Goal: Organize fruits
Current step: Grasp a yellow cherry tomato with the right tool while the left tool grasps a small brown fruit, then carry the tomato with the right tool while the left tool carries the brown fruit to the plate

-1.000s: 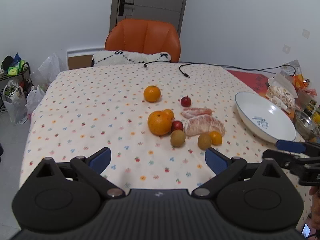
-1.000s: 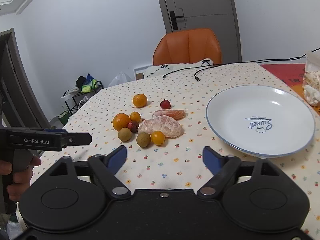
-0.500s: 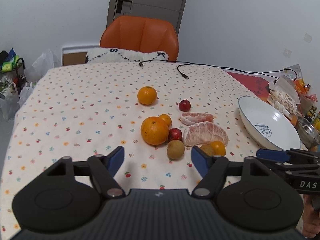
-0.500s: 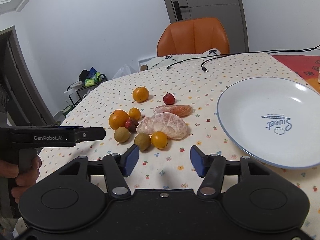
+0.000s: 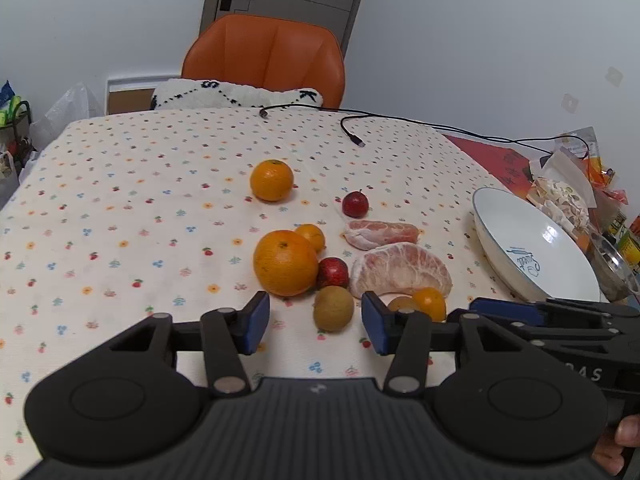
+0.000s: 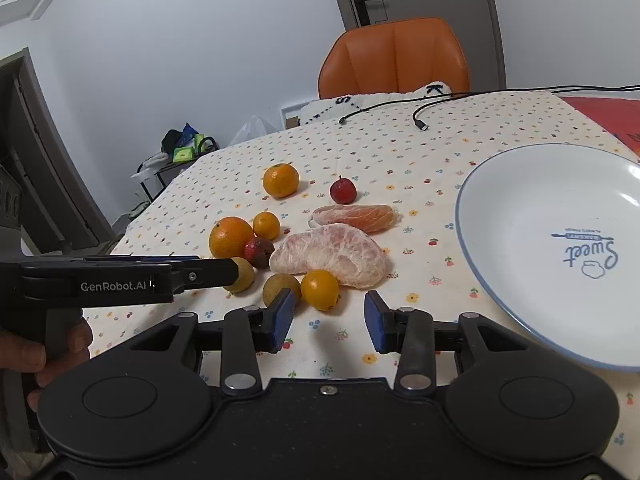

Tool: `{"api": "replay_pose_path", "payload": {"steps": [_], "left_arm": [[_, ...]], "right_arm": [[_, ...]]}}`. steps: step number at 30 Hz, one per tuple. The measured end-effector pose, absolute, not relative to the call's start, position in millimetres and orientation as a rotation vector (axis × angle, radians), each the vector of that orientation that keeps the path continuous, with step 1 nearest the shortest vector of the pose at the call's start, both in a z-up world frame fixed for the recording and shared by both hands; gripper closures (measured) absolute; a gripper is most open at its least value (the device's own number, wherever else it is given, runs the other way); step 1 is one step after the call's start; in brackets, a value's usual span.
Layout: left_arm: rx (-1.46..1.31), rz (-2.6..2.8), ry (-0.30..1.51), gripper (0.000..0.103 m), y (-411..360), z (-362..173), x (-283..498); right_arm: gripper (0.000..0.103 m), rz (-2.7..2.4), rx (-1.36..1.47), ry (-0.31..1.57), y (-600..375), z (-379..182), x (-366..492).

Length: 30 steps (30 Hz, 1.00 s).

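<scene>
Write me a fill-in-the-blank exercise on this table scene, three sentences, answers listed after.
1. The white plate holds ____ fruit.
2. The chair behind the table is ____ in colour.
3. The left gripper is open, and the fruit nearest between its fingers is the ____ one.

Missing words: no; orange; brown

On the tabletop point(image 5: 120, 208) lie two large round oranges point(image 5: 285, 262), two small orange kumquats point(image 5: 310, 236), two small red fruits point(image 5: 355, 203), two brownish-green round fruits point(image 5: 333, 307), two peeled pomelo segments point(image 5: 401, 268) and one white ceramic plate point(image 5: 520, 240).
</scene>
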<state>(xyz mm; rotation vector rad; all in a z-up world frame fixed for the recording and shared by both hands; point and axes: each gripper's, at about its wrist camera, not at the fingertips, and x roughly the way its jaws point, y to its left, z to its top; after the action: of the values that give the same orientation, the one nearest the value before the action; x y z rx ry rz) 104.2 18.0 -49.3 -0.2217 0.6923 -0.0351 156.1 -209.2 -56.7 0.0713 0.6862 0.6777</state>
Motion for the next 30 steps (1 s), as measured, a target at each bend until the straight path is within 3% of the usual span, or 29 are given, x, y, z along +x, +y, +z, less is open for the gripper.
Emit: {"api": "replay_pose_path", "payload": {"steps": [4,9,11,13,30], "left_arm": [[-0.218,-0.048,0.696,0.06,15,-53,109],[-0.229,-0.06,0.712,0.074,15,-60,113],[-0.227,-0.061,0.705,0.08,15,-60,112],[-0.222,-0.051,0.704,0.08,15,-59,111],[-0.215,-0.062,0.624,0.08,2,-31,81]], "right_arm": [[0.064,0.68,0.065,0.687,-203,-57,160],[0.065,0.687,0.061,0.685,-196,-59,163],[0.07,0.689,0.059,0.691,-195,-61,165],[0.081,0.691,0.057,0.7,-194,-63,167],[0.082,0.698,0.094,0.624,-219,-47,142]]}}
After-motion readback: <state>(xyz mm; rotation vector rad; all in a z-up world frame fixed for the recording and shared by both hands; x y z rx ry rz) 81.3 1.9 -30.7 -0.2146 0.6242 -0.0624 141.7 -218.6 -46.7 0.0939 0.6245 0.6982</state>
